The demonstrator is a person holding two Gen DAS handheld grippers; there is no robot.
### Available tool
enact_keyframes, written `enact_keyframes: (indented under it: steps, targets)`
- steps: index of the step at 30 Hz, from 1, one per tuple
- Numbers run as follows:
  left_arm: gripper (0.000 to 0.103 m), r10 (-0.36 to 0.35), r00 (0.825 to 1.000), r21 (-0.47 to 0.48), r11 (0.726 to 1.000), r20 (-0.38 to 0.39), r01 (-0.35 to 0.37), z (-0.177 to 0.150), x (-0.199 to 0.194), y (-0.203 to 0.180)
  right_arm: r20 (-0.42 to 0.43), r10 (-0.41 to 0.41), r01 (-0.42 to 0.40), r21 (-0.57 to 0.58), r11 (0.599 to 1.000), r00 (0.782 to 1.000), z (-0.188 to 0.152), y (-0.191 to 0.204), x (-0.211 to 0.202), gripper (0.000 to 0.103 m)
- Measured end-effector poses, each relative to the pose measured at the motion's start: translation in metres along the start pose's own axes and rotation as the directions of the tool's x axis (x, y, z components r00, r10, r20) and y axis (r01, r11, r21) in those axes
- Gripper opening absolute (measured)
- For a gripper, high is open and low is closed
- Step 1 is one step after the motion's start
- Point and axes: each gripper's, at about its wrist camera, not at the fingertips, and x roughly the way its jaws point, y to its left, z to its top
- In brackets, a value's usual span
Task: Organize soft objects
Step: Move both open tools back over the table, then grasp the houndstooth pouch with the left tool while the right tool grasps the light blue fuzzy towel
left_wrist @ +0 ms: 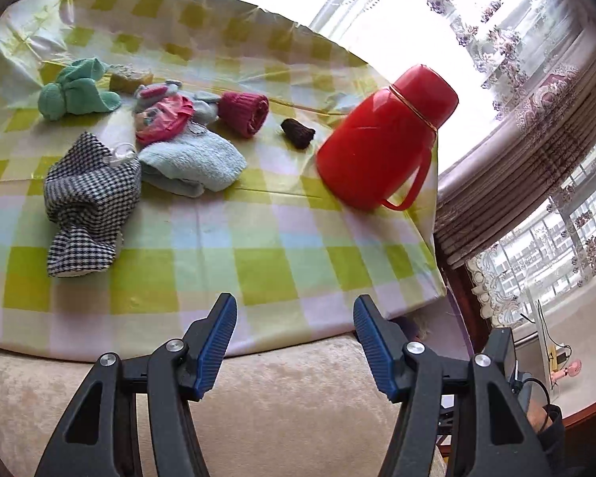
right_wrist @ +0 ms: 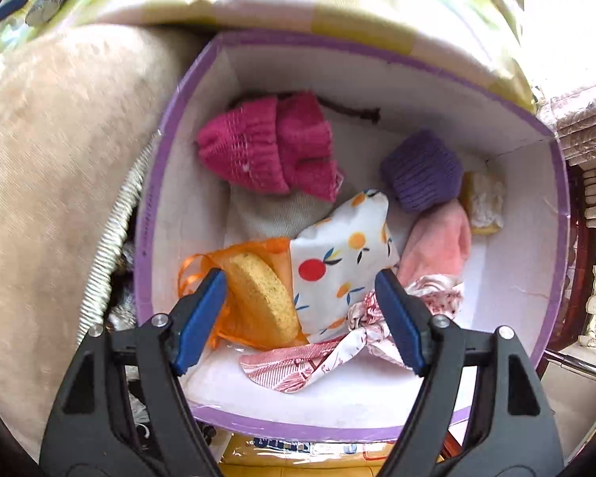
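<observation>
Left gripper (left_wrist: 296,334) half open, empty, off table edge; houndstooth cloth (left_wrist: 87,202) ahead-left, nearest, long axis running away from jaws; light blue towel (left_wrist: 190,167), magenta roll (left_wrist: 244,113) farther ahead. Right gripper (right_wrist: 300,314) wide, empty, pointing straight down over purple box (right_wrist: 167,151); yellow sponge (right_wrist: 262,298), fruit-print pouch (right_wrist: 337,266) below jaws. Box's near rim cut off by fingers; small dark lump (left_wrist: 298,133) unidentifiable
</observation>
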Motion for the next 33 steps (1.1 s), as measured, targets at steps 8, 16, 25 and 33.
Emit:
enact_keyframes:
  steps: [8,16,25,33]
  targets:
    - [0.062,0.119,0.987,-0.142,0.984,0.11,-0.103,0.028,-0.029,0.068,0.17,0.013,-0.007,-0.034,0.999,0.985,0.083,0.04,-0.032,0.079]
    - [0.071,0.246,0.963,-0.21,0.953,0.112,-0.219,0.048,-0.024,0.104,0.315,0.057,-0.043,-0.053,0.998,0.948,0.145,0.08,-0.036,0.079]
    - [0.078,0.287,0.958,-0.219,0.935,0.002,-0.28,0.06,0.019,0.127,0.422,0.097,-0.091,-0.034,0.995,0.902,0.199,0.115,-0.028,0.082]
    - [0.078,0.277,0.961,-0.183,0.943,-0.022,-0.277,0.063,0.037,0.131,0.483,0.117,-0.092,-0.077,0.993,0.868,0.244,0.151,-0.016,0.084]
